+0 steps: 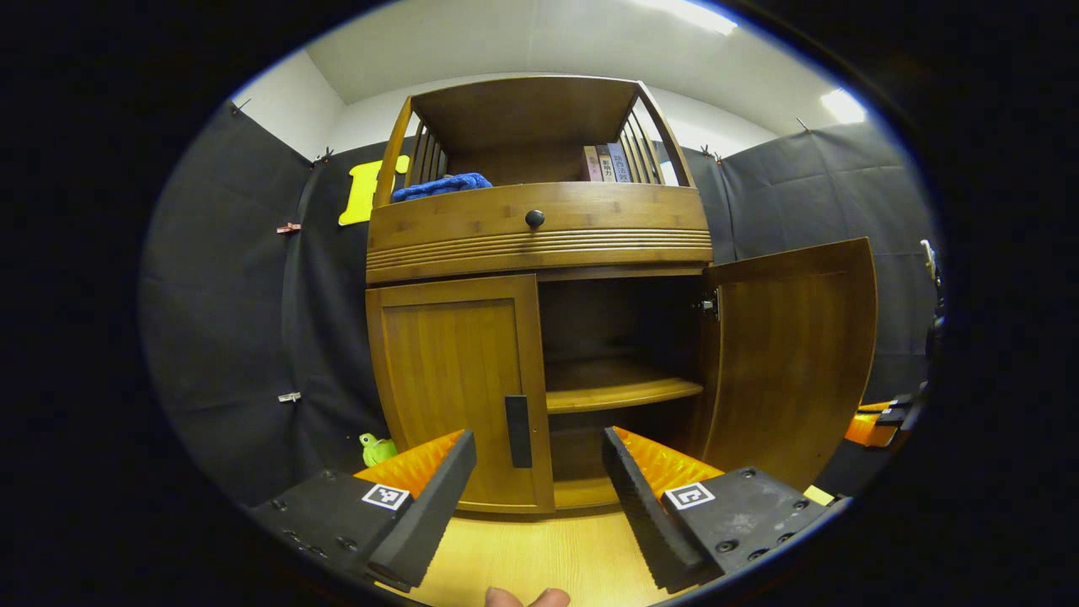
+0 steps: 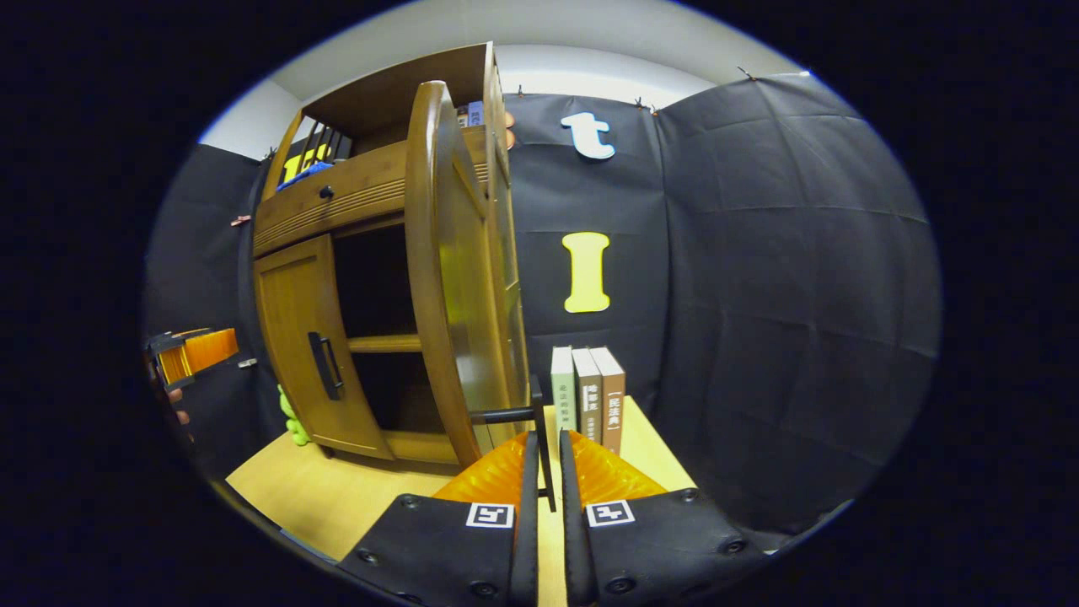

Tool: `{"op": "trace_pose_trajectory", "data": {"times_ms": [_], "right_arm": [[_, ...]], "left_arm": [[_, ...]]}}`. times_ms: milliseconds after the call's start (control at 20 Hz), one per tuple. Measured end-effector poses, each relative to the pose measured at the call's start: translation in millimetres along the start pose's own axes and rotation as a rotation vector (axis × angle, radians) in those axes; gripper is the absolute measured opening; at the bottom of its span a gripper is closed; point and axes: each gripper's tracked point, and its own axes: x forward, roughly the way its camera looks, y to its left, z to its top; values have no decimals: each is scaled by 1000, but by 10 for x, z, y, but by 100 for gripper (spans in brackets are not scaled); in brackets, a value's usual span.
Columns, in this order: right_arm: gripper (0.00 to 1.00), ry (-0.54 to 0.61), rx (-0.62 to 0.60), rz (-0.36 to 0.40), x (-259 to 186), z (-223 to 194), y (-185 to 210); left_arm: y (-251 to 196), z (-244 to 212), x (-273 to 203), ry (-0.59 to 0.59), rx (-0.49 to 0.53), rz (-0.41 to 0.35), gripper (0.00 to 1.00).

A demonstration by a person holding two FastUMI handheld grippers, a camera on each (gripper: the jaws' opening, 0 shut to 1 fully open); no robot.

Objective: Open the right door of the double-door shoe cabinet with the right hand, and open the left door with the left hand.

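The wooden shoe cabinet (image 1: 539,244) stands straight ahead in the left gripper view. Its left door (image 1: 451,379) is closed, with a black vertical handle (image 1: 518,431) at its inner edge. My left gripper (image 1: 535,443) is open, a short way in front of that handle, touching nothing. The right door (image 1: 788,362) is swung wide open, baring the inner shelf (image 1: 620,384). In the right gripper view that door (image 2: 438,278) appears edge-on. My right gripper (image 2: 546,447) is shut on its thin black handle (image 2: 542,413). The left gripper (image 2: 198,350) shows far left there.
A drawer with a black knob (image 1: 534,218) sits above the doors; a blue cloth (image 1: 440,185) and books (image 1: 605,163) lie on the top shelf. Three books (image 2: 587,396) stand on the wooden floor right of the cabinet. A green toy (image 1: 377,448) lies at its left foot.
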Motion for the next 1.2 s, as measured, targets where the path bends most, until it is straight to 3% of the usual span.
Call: {"op": "trace_pose_trajectory", "data": {"times_ms": [50, 100, 450, 600, 850, 900, 950, 1000, 1200], "right_arm": [[9, 2, 12, -1, -1, 3, -8], [18, 2, 14, -4, -14, 9, -35], [19, -12, -25, -30, -123, 127, -31], [30, -16, -22, -80, -306, 218, -62], [92, -122, -104, -134, -694, 501, 28], [100, -142, -111, -130, -746, 571, 135], [92, -145, -119, -114, -771, 579, 266], [98, -135, -128, -92, -796, 535, 418], [96, -84, -128, -28, -756, 352, 897]], "left_arm": [[-13, -7, 17, -1, 0, -4, 94], [-29, -6, 37, -1, -1, -10, 94], [-89, 8, 175, -6, 7, -42, 94], [-64, 5, 233, -9, 12, -51, 94], [25, -31, 396, -9, 13, -53, 92], [47, -39, 433, -9, 9, -51, 94], [70, -44, 479, -14, 5, -51, 94], [90, -53, 529, -17, 5, -51, 94], [189, -248, 753, -2, 2, -47, 92]]}}
